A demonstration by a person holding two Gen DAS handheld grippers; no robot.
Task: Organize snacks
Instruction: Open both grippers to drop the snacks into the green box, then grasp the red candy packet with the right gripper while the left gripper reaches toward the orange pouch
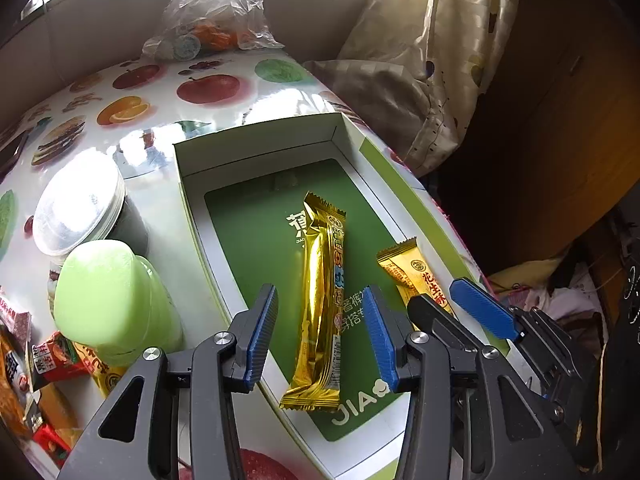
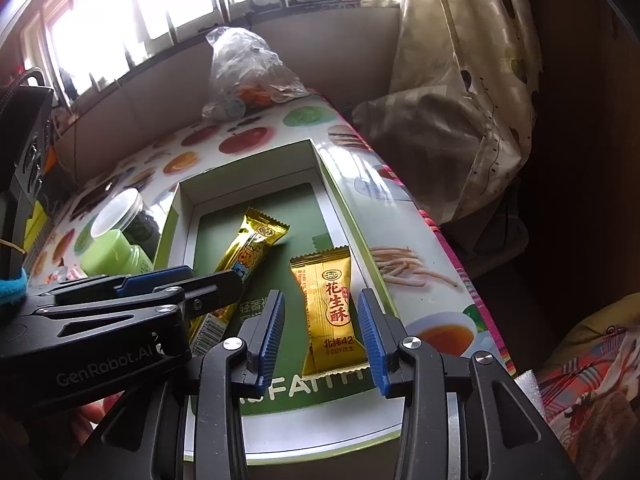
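A shallow box [image 1: 256,136] [image 2: 248,174] with a green bottom lies on the fruit-print table. A long gold snack bar [image 1: 320,300] [image 2: 248,252] lies in it. A shorter gold peanut-candy packet [image 1: 416,276] [image 2: 330,308] lies to its right. My left gripper [image 1: 320,332] is open above the long bar, which lies between its fingers. My right gripper [image 2: 322,334] is open around the candy packet, not touching it; it also shows in the left wrist view [image 1: 448,304]. The left gripper shows in the right wrist view [image 2: 192,280], over the long bar.
A green bottle [image 1: 112,300] [image 2: 116,256] and a clear-lidded jar [image 1: 80,204] [image 2: 124,212] stand left of the box. Several loose snack packs [image 1: 44,364] lie at the near left. A plastic bag [image 1: 216,12] [image 2: 248,72] sits at the table's far end. Bedding [image 1: 432,60] lies right.
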